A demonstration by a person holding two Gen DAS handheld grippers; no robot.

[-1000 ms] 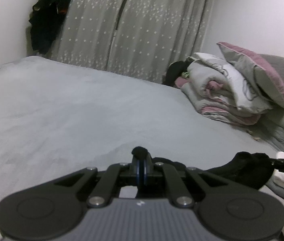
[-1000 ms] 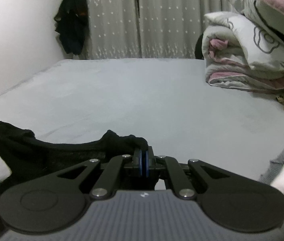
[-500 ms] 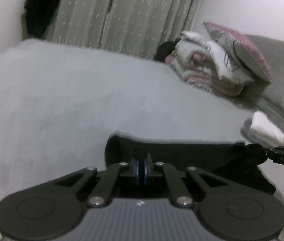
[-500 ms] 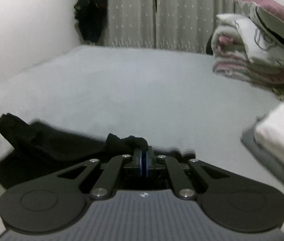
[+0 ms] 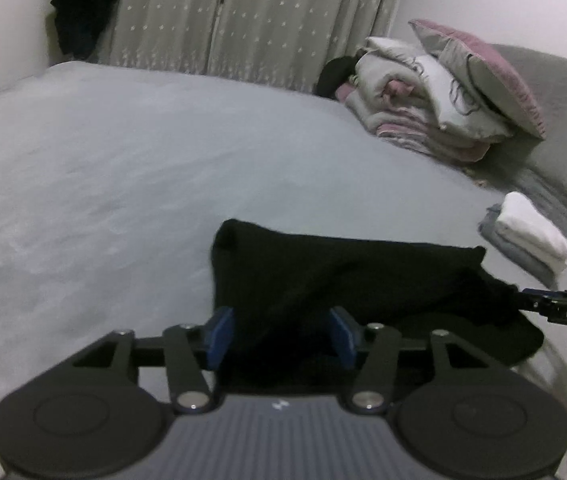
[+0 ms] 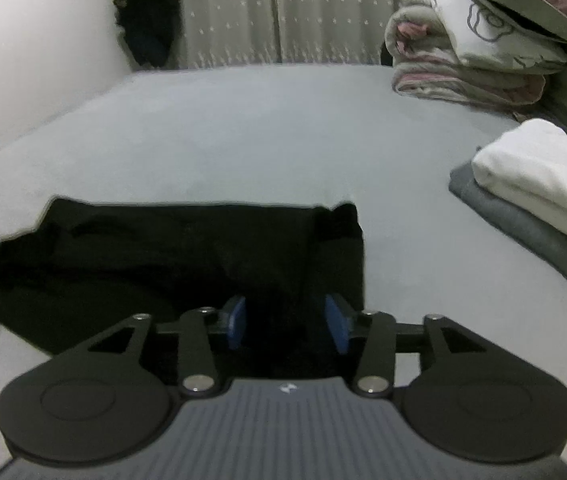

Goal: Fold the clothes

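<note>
A black garment (image 5: 343, 276) lies spread flat on the grey bed (image 5: 123, 152), its far edge straight. My left gripper (image 5: 279, 334) is open, its blue pads on either side of the garment's near left part. In the right wrist view the same black garment (image 6: 187, 248) lies in front of my right gripper (image 6: 285, 322), which is also open over the garment's near right part. The right gripper's tip (image 5: 559, 310) shows at the right edge of the left wrist view, touching the cloth's corner.
A folded white cloth on a folded grey one (image 6: 535, 196) sits on the bed to the right. A pile of folded quilts and a pink pillow (image 5: 435, 100) lies at the back right. Curtains (image 5: 251, 16) and dark hanging clothes (image 5: 79, 4) are behind the bed.
Both grippers held the black garment shut and lifted. They brought it down onto the bed, laid it flat, and both have now opened, letting go of it.
</note>
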